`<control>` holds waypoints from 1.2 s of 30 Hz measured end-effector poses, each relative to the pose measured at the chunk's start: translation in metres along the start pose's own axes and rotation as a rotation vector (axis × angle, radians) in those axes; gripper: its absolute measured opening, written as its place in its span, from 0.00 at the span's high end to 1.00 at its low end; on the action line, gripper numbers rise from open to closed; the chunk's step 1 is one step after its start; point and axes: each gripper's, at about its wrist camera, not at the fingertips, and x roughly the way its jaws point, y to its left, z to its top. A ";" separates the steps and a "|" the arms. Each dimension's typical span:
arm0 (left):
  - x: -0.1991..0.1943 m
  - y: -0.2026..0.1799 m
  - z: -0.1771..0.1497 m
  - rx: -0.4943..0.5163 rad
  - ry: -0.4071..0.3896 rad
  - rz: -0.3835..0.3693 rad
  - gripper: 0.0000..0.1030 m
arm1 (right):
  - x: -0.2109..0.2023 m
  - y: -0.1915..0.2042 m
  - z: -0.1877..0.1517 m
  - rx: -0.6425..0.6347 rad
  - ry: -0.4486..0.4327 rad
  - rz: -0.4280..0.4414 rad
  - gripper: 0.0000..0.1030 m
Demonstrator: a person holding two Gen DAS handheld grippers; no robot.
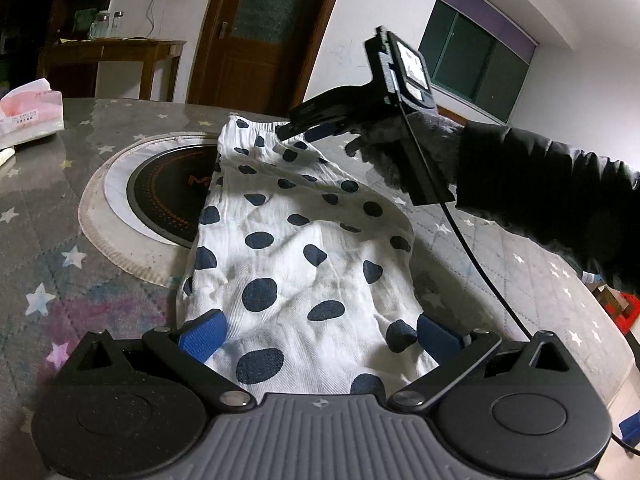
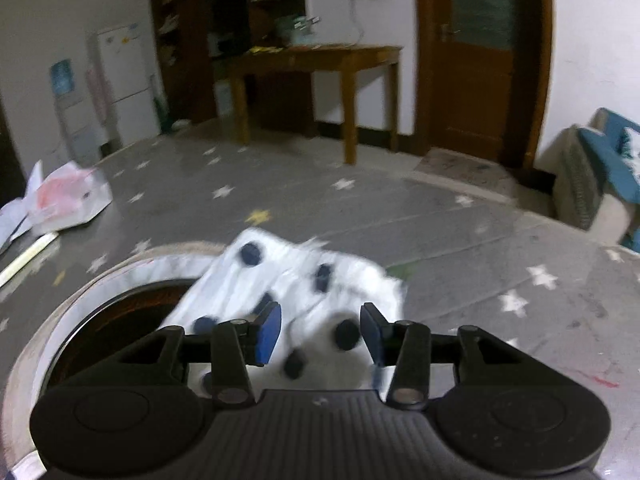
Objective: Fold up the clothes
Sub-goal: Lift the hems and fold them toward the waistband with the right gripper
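A white garment with dark blue dots [image 1: 304, 248] lies on the star-patterned table cover [image 1: 48, 248], partly over a round black cooktop [image 1: 168, 196]. My left gripper [image 1: 320, 336] is open, its blue pads [image 1: 202, 334] wide apart over the garment's near end. My right gripper [image 1: 308, 130] shows in the left wrist view at the garment's far elastic edge. In the blurred right wrist view the right gripper [image 2: 320, 330] is open, its blue pads [image 2: 268, 332] either side of the dotted garment [image 2: 320, 300], not closed on it.
A pink and white tissue pack [image 1: 30, 110] lies at the table's far left; it also shows in the right wrist view [image 2: 68, 198]. A white ring [image 1: 108, 216] surrounds the cooktop. A wooden side table [image 2: 316, 60] and a door [image 2: 480, 52] stand beyond.
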 end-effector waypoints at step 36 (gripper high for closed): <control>0.002 0.001 0.000 -0.003 0.002 -0.006 0.00 | 0.026 -0.054 0.010 0.107 0.010 0.021 0.60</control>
